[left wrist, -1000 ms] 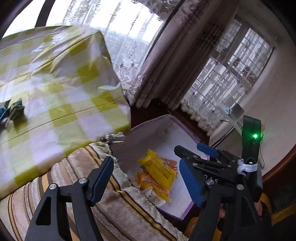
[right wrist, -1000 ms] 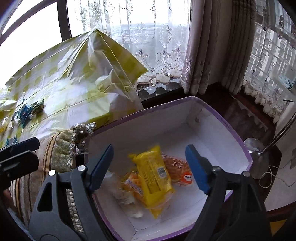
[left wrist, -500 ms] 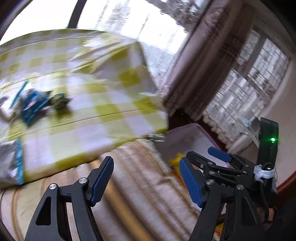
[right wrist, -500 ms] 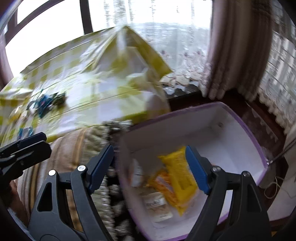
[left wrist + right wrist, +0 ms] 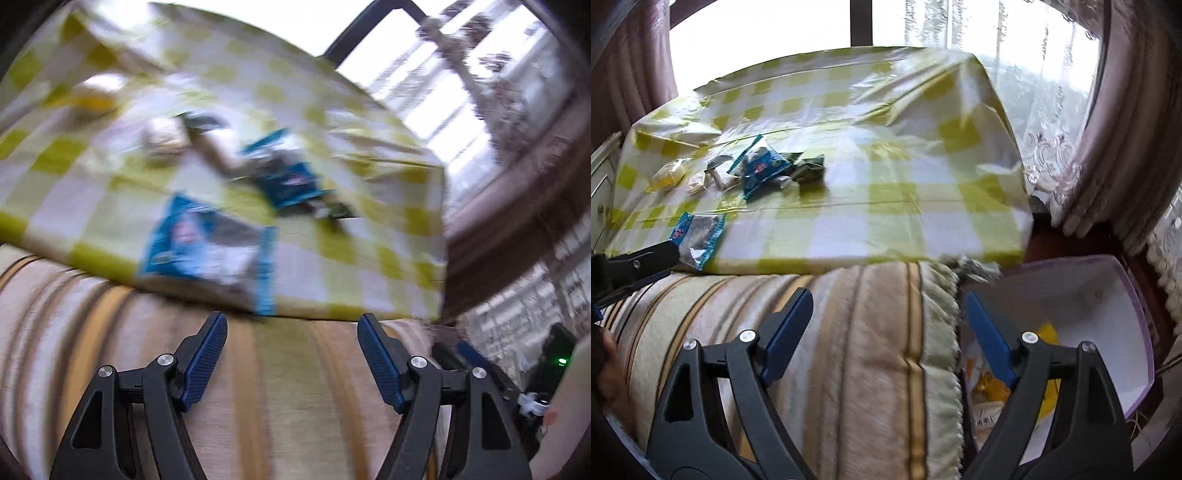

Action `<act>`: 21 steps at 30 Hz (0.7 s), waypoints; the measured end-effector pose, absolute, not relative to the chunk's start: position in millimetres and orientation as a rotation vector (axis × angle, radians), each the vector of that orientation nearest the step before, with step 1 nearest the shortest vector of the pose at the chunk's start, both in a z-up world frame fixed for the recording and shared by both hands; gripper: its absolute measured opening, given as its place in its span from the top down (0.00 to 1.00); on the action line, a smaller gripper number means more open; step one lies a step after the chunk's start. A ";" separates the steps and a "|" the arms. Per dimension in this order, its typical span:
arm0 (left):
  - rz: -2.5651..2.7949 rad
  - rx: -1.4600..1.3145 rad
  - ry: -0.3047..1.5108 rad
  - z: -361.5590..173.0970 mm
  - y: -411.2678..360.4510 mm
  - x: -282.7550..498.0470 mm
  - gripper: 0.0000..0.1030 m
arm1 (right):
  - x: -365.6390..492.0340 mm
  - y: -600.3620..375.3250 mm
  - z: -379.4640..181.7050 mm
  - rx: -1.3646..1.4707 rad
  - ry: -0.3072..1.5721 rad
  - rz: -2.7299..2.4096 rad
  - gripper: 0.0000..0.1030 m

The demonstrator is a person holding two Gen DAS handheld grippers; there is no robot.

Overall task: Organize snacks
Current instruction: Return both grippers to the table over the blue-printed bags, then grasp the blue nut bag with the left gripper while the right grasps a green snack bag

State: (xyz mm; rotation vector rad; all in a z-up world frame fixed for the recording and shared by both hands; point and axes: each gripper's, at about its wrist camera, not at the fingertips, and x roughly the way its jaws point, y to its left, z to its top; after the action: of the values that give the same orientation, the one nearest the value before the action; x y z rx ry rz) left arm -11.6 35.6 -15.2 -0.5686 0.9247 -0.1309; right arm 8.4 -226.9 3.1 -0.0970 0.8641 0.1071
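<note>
Several snack packets lie on the yellow-checked table cover [image 5: 886, 184]. A blue and silver packet [image 5: 698, 236] lies at the near edge, also in the blurred left wrist view [image 5: 207, 247]. A second blue packet [image 5: 762, 166] lies among small pale and green packets further back. My left gripper [image 5: 291, 354] is open and empty, just short of the near packet. My right gripper [image 5: 886, 325] is open and empty over a striped cushion [image 5: 849, 350]. A white box with a purple rim [image 5: 1108, 295] at lower right holds yellow packets [image 5: 993, 387].
The striped cushion lies between both grippers and the table. Curtains [image 5: 1126, 129] and a window stand behind and to the right of the table. The left gripper's tip shows at the left edge of the right wrist view [image 5: 639, 262].
Both grippers have swung left, away from the box and toward the table. The left view now faces the blue packets; the box has slid to the right view's lower right corner.
</note>
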 end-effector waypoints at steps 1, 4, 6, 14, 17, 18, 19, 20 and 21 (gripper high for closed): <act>-0.124 -0.582 0.939 -17.5 41.5 -9.9 0.29 | 11.0 -223.7 2.5 -0.098 0.868 0.114 0.16; -0.116 -0.579 0.974 -21.5 49.7 0.1 0.29 | 19.7 -213.3 0.2 -0.113 0.880 0.132 0.16; -0.102 -0.564 0.992 -26.3 49.7 9.4 0.29 | 25.3 -205.3 -1.4 -0.127 0.889 0.144 0.16; -0.049 -0.546 0.998 -31.6 51.5 47.7 0.29 | 42.9 -189.9 -4.4 -0.129 0.894 0.161 0.16; -0.026 -0.513 0.996 -31.9 51.0 63.3 0.29 | 50.7 -187.1 -7.5 -0.118 0.903 0.164 0.16; -0.021 -0.499 0.998 -32.4 49.8 69.0 0.29 | 54.1 -186.1 -8.6 -0.113 0.906 0.165 0.16; -0.016 -0.480 1.000 -32.5 47.9 73.9 0.29 | 56.5 -185.5 -9.3 -0.111 0.908 0.165 0.16; -0.012 -0.459 1.003 -32.3 45.8 78.1 0.29 | 59.7 -184.7 -9.9 -0.106 0.909 0.166 0.16; -0.006 -0.433 1.010 -32.4 42.7 82.3 0.29 | 62.3 -184.2 -10.2 -0.102 0.909 0.166 0.16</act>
State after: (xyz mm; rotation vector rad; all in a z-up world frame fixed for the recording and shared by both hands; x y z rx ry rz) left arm 82.3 42.7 -32.4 -0.4330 1.0103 -0.0064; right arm 62.3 -184.2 -10.2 -0.1022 0.9094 0.1656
